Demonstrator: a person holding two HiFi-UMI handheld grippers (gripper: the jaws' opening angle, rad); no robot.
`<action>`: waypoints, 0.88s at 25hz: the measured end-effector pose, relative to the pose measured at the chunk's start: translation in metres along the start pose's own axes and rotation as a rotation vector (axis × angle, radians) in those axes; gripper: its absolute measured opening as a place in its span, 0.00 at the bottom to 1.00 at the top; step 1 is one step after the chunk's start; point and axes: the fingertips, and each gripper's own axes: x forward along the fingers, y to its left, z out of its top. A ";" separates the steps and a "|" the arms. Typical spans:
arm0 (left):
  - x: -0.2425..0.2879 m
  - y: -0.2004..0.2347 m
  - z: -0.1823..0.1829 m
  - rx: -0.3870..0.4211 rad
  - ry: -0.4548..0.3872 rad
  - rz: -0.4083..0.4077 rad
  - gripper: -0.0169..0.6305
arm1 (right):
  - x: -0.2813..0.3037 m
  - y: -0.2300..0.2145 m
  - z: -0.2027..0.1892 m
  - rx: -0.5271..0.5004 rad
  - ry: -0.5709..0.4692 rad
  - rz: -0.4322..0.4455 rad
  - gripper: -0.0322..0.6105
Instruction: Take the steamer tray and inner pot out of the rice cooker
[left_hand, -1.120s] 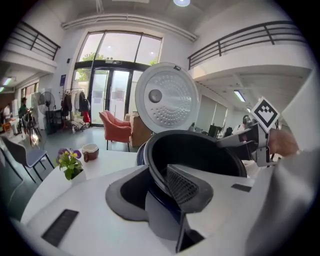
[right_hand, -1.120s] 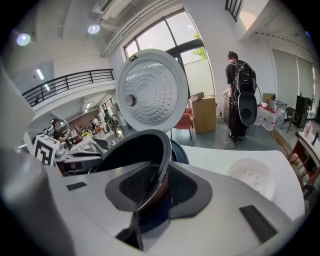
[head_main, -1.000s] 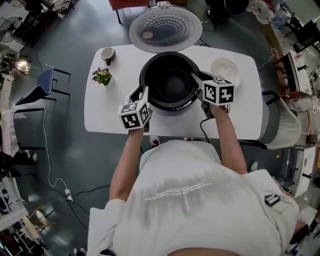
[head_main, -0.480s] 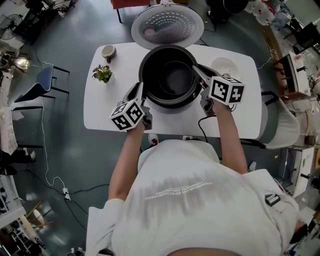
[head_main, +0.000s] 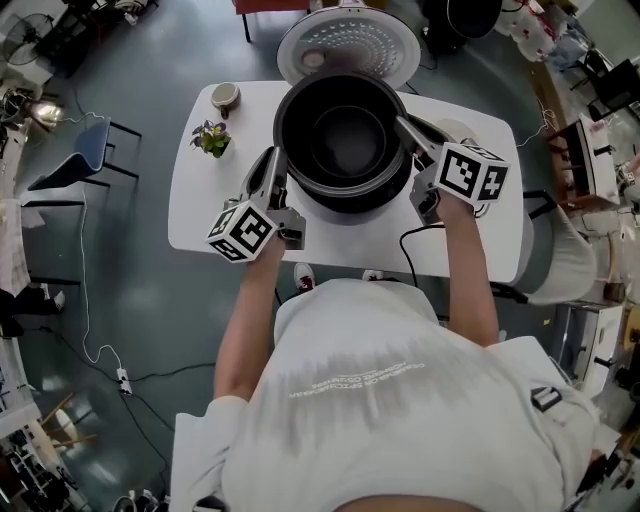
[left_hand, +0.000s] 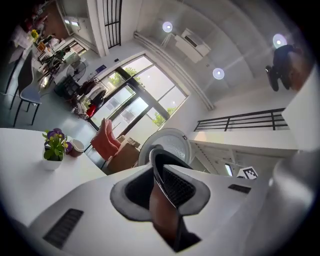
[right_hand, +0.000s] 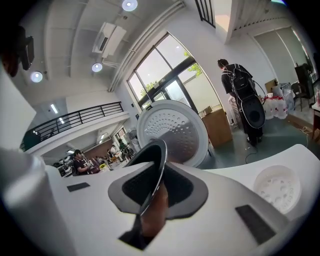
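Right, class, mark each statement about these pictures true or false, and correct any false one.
1. The left gripper and the right gripper each clamp the rim of the dark round metal inner pot. True.
2. The white perforated steamer tray sits inside the pot. False: it lies on the white table, beside the pot on the person's right.
3. The round rice-cooker lid is shut. False: it stands open behind the pot.
4. A small potted plant with purple flowers stands on the table at the person's left. True.
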 end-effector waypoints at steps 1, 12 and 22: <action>-0.001 -0.002 0.004 -0.008 -0.011 -0.013 0.13 | 0.000 0.002 0.003 0.000 -0.005 0.006 0.17; -0.030 -0.005 0.051 -0.038 -0.139 -0.045 0.13 | 0.014 0.044 0.012 -0.050 -0.006 0.081 0.17; -0.083 0.024 0.089 -0.022 -0.248 0.056 0.13 | 0.056 0.098 -0.008 -0.106 0.066 0.183 0.19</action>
